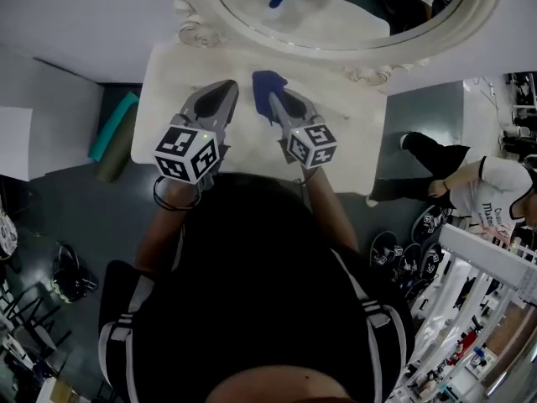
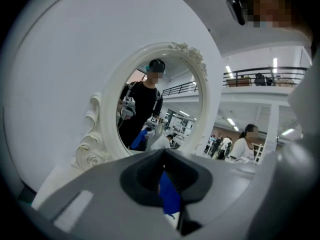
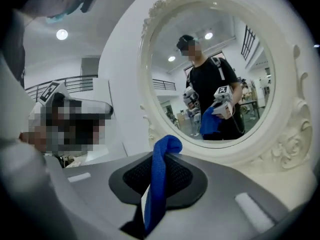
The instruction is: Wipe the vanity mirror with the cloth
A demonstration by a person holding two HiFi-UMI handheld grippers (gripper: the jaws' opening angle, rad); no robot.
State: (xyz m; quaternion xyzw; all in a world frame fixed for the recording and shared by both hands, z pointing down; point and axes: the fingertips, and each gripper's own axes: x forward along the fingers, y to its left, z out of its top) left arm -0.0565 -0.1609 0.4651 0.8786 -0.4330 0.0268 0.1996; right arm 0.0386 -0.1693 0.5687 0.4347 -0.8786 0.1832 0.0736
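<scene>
Clamped tight in the right gripper [image 1: 274, 101]: soft blue fabric cloth [image 3: 156, 194], folded, looping up over the tips and running down between the pads. Closed to a thin slit on the left gripper [image 2: 164, 155], nothing gripped, only blue showing through. Side by side over the white vanity top [image 1: 168, 82], near its far edge. Straight ahead at that edge: oval vanity mirror [image 3: 215, 59] in ornate white carved frame [image 1: 195, 30], upright, reflecting both grippers and cloth. Cloth just short of that frame, not on the glass.
</scene>
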